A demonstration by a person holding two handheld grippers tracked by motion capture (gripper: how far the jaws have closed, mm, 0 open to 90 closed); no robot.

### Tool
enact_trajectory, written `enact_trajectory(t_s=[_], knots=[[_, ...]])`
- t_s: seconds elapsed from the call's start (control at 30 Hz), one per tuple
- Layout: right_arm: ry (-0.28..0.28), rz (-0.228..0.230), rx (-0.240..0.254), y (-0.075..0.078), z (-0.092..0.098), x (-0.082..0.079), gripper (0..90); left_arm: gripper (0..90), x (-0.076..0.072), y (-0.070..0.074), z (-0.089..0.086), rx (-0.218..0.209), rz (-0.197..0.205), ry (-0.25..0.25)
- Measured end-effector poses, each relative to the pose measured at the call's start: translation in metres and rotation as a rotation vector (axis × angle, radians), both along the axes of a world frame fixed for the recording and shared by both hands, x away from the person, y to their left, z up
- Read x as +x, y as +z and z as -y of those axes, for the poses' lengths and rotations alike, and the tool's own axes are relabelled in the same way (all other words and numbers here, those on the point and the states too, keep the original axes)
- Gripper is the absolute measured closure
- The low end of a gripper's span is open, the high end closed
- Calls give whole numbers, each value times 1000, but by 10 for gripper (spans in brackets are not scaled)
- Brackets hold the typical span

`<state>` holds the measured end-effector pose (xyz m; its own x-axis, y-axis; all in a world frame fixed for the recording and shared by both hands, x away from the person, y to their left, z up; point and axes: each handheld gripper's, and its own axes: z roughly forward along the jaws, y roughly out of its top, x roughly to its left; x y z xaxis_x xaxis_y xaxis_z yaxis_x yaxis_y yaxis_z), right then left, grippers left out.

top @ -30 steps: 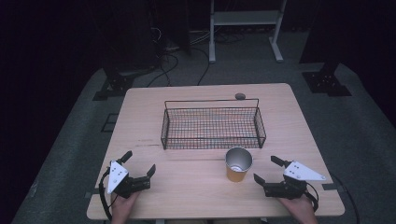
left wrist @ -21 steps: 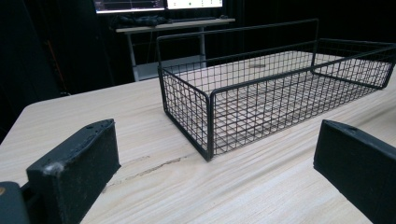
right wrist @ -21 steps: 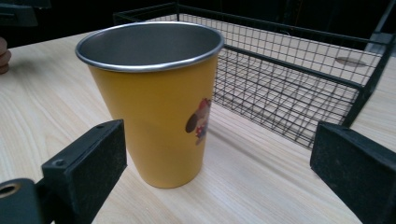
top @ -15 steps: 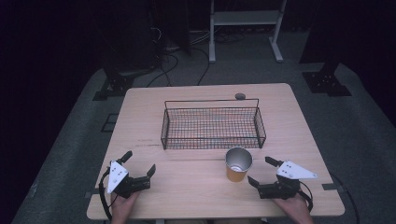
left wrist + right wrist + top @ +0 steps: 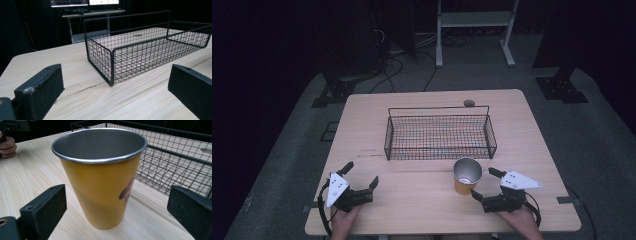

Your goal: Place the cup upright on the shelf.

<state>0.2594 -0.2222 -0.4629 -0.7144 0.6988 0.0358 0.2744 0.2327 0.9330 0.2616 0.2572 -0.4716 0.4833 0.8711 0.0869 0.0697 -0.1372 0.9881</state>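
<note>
Yellow cup [image 5: 467,177] upright on table, just ahead of right gripper [image 5: 485,184], between its spread jaws, untouched | left gripper [image 5: 360,176] spread, holding nothing, well apart

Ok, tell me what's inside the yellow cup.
Nothing that shows: the yellow cup stands upright on the table, and its bare metal inner wall is visible. In the right gripper view the near rim hides the bottom; the high view is too small to settle it.
</note>
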Motion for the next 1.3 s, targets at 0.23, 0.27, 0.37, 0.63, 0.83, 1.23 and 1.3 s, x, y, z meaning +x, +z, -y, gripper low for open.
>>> enact_trajectory(t_s=[0.23,0.27,0.37,0.63,0.83,1.23,1.3], knots=[[27,-7,-2,2,-12,3,20,0,0,0,0,-1,1,0],[31,-5,0,3,-14,4,20,0,0,0,0,0,1,0],[41,-13,-3,4,-20,8,20,0,0,0,0,-2,1,0],[45,-12,-11,5,-30,15,20,0,0,0,-1,-4,0,-2],[43,-14,-14,7,-34,20,20,0,0,0,0,-3,1,-1],[34,-20,-24,9,-40,28,26,0,0,0,-1,-6,0,-2],[39,-22,-22,10,-40,29,63,0,0,0,-1,-6,1,-1]])
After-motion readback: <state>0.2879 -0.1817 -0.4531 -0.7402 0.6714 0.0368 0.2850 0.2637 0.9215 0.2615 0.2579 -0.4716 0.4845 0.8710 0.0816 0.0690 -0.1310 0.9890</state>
